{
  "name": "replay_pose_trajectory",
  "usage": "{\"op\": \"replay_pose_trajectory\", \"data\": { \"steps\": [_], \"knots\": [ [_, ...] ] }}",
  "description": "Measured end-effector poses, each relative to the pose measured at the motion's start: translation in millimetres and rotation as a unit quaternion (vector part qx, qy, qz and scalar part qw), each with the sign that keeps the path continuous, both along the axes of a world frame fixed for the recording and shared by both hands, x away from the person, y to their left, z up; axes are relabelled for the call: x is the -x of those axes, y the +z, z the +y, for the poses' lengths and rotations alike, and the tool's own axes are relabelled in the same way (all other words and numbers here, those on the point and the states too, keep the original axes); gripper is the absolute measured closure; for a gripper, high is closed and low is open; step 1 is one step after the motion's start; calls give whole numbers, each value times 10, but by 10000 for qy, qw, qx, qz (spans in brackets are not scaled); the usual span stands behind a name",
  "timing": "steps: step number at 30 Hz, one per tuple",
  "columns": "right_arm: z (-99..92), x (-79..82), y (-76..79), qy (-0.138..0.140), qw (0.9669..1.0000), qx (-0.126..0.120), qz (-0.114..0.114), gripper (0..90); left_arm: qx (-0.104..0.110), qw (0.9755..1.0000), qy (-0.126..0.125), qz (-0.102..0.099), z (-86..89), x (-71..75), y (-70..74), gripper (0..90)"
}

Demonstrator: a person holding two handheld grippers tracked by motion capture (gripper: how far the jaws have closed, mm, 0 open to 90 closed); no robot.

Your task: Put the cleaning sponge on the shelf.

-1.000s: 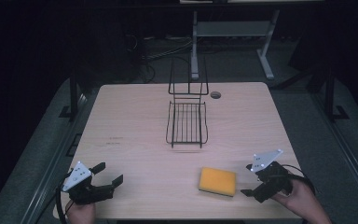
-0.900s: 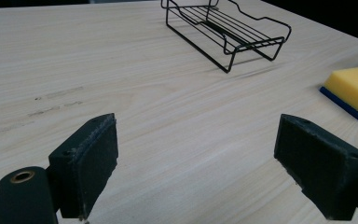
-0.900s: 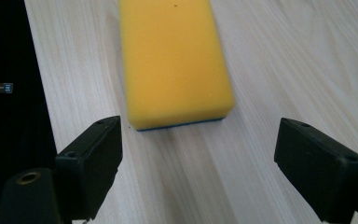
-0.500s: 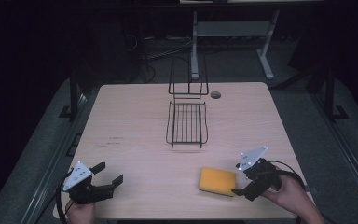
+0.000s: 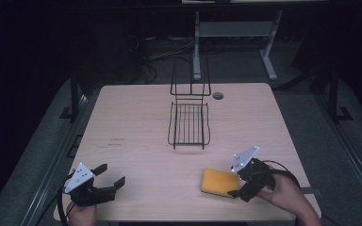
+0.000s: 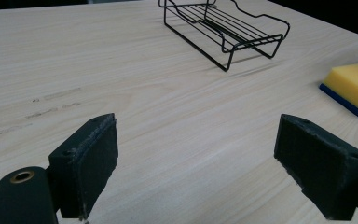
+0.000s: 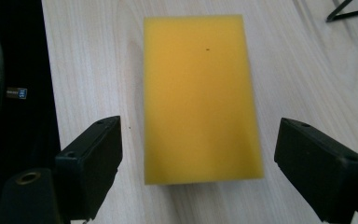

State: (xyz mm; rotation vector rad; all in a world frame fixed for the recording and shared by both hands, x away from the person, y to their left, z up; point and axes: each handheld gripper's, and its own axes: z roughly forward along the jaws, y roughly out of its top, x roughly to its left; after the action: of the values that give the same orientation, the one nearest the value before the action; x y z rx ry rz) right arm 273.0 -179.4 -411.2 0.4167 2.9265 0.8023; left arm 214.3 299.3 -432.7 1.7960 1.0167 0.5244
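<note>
bare tabletop (image 5: 136,117) around sponge (image 5: 219,183) near front edge — right gripper (image 5: 243,182) fingers spread astride it, left gripper (image 5: 104,184) fingers spread.

Wire rack (image 5: 189,123) mid-table, bare wood around

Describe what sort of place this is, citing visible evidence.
Probably a lab or recording workspace: a bare wooden table under dark surroundings, cables on the floor behind, and just a wire rack and sponge laid out.

Between your right fingers (image 7: 91,163) lies a matt, porous yellow foam sponge (image 7: 199,93); beneath, smooth pale wood-grain table (image 7: 98,70).
</note>
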Motion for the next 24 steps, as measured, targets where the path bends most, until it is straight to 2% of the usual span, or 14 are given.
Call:
{"op": "replay_pose_trajectory", "data": {
  "steps": [13,24],
  "knots": [
    [206,-43,2,238,9997,96,-11,149,27,10000,29,-14,16,3,3,128],
    [325,-89,-63,262,9993,223,121,148,34,10000,21,-5,16,5,3,128]
  ]
}}
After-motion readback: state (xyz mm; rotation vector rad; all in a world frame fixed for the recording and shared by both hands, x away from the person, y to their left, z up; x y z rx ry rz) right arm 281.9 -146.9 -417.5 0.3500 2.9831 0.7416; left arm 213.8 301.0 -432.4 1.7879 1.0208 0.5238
